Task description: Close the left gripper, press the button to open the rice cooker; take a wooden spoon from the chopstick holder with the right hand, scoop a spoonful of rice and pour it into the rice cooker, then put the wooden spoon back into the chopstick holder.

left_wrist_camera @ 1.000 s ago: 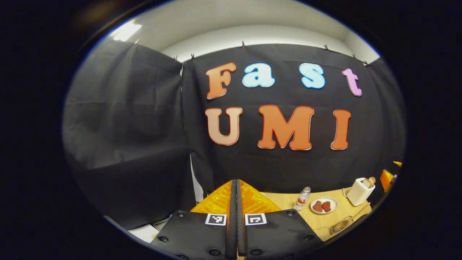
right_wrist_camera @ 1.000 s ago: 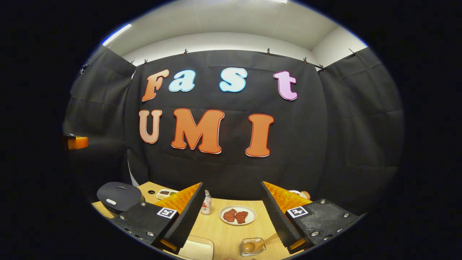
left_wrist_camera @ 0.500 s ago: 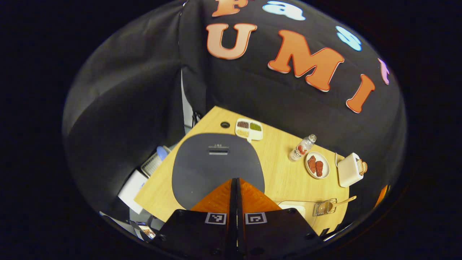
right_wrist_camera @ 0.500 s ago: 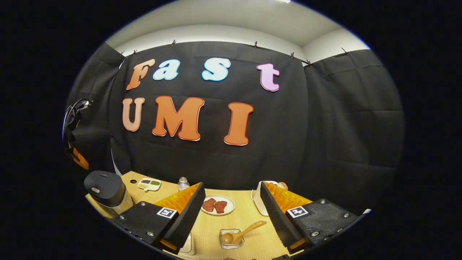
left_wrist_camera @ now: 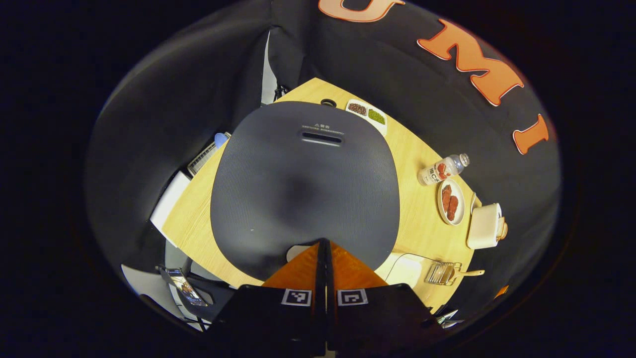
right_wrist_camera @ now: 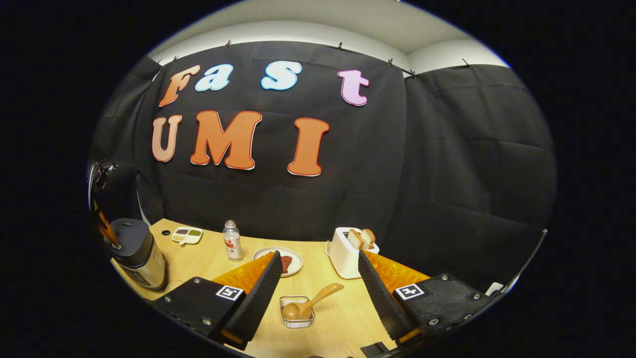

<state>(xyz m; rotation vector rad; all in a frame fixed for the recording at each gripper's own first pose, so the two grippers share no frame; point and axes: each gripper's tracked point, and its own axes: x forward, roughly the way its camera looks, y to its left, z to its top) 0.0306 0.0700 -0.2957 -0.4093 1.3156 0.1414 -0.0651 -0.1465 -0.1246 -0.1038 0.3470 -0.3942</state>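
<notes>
L gripper has its fingers pressed together, nothing between them. Over the last sec it tipped from facing the booth wall down to looking straight onto the rice cooker; the lid went from out of sight to taking up most of the left gripper view. Lid still down. Tips now sit over the cooker's near edge, where a pale patch peeks out beside them. Prob the open button, but half hidden, can't be sure. So step 1 is in its last stretch: press not yet made, contact unclear.

R gripper is spread wide and holds nothing. It has drifted so the wooden spoon now lies between its fingers in the right gripper view, bowl down in the clear holder, handle leaning up toward the toaster. Holder is well to the right of the cooker on the table. R looks lined up for the spoon once the lid pops.
</notes>
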